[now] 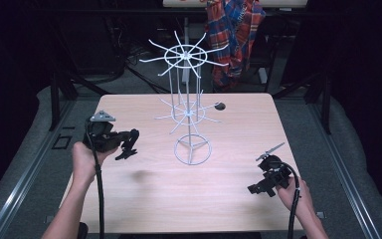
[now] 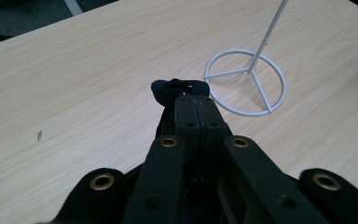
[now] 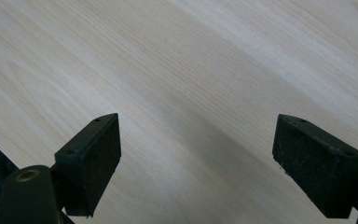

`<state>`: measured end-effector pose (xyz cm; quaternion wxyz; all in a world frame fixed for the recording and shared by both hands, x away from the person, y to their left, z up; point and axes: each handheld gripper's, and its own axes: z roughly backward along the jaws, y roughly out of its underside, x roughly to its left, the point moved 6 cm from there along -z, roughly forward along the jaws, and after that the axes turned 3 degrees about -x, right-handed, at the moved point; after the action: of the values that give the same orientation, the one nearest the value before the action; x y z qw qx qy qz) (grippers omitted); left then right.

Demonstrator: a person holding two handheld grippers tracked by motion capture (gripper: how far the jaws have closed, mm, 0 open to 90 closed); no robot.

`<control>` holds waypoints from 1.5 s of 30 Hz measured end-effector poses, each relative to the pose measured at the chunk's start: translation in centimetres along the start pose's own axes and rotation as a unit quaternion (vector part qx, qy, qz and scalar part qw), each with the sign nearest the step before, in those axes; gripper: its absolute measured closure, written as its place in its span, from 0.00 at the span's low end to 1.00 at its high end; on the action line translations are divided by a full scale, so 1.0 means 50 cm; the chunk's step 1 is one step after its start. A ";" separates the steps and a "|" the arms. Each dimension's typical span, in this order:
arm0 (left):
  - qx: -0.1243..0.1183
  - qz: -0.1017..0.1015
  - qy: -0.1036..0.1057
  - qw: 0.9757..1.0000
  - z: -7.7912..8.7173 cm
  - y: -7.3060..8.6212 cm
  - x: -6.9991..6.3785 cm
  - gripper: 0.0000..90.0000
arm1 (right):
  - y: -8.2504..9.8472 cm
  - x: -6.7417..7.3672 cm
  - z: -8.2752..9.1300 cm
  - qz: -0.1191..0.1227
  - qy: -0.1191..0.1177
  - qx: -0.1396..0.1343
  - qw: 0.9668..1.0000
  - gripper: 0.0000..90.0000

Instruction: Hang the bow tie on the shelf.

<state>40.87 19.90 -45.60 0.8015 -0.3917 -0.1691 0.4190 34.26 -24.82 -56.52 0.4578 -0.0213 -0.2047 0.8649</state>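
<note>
A white wire rack (image 1: 185, 99) with two tiers of spokes stands mid-table on a round base (image 2: 245, 82). A small dark ring (image 1: 220, 106) hangs at the tip of a lower spoke on the right. My left gripper (image 1: 129, 146) is held above the table left of the rack, its jaws pressed together on a small dark blue band (image 2: 179, 88) that sticks out past the tips of that gripper (image 2: 194, 100). My right gripper (image 1: 258, 188) sits low at the table's right front. Its own view shows it (image 3: 196, 140) open over bare wood with nothing between the pads.
The light wooden table (image 1: 144, 199) has a grey floor and metal rails around it. A plaid cloth (image 1: 235, 35) hangs on a stand behind the table. A cable trails from each gripper toward the front edge.
</note>
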 end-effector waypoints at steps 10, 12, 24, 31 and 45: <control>-0.007 -0.002 0.008 1.000 0.000 -0.023 -0.005 0.99 | 0.001 -0.001 -0.002 0.003 -0.003 0.004 1.000 0.17; -0.011 -0.003 0.006 1.000 0.000 -0.028 -0.005 0.99 | 0.000 0.001 -0.003 -0.002 -0.006 -0.001 1.000 0.17; -0.022 -0.010 0.011 1.000 0.003 -0.054 -0.015 0.99 | 0.000 0.001 -0.002 -0.004 -0.006 -0.001 1.000 0.17; -0.031 -0.011 0.014 0.999 0.005 -0.068 -0.018 0.99 | 0.001 -0.001 -0.002 -0.001 -0.004 0.001 1.000 0.17; -0.042 -0.024 0.019 0.999 -0.003 -0.101 -0.030 0.99 | 0.001 -0.002 -0.003 -0.003 -0.003 0.000 1.000 0.17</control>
<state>42.82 16.89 -41.72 0.7973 -0.4285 -0.1808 0.3848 34.32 -24.86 -56.68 0.4595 -0.0182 -0.2062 0.8637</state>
